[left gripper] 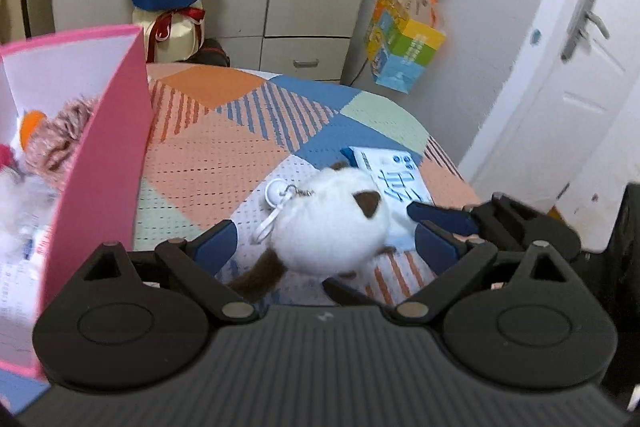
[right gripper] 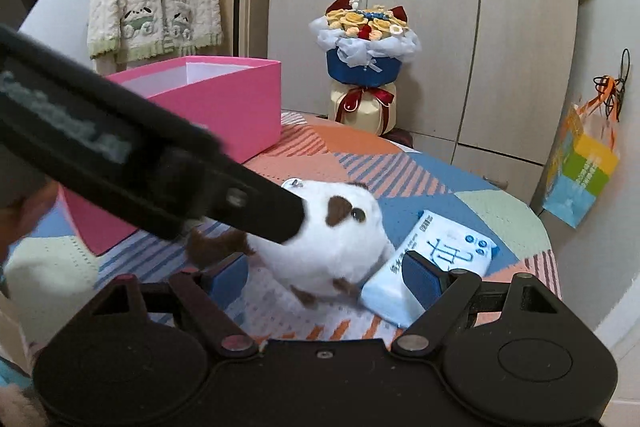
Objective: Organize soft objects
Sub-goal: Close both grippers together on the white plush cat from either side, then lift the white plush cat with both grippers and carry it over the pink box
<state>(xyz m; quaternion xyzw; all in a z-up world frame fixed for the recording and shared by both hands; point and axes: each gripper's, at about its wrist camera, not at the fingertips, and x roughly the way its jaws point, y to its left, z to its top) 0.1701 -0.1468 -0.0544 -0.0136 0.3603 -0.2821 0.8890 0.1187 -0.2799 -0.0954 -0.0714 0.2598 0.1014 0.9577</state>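
A white plush cat with brown ears and tail (left gripper: 332, 223) lies on the patterned table (left gripper: 224, 155), a keyring clip on its back. My left gripper (left gripper: 326, 239) is open, its blue pads on either side of the plush. In the right wrist view the plush (right gripper: 332, 247) sits between the pads of my open right gripper (right gripper: 324, 271), and the left gripper's body (right gripper: 160, 179) reaches in from the left onto it. A pink box (left gripper: 100, 163) stands at the left with several soft toys inside; it also shows in the right wrist view (right gripper: 224, 103).
A blue-and-white tissue pack (right gripper: 432, 263) lies just right of the plush. A flower bouquet (right gripper: 364, 67) stands behind the table by the wardrobe. A colourful bag (left gripper: 404, 51) hangs on the wall at right. A white door (left gripper: 568, 67) is at far right.
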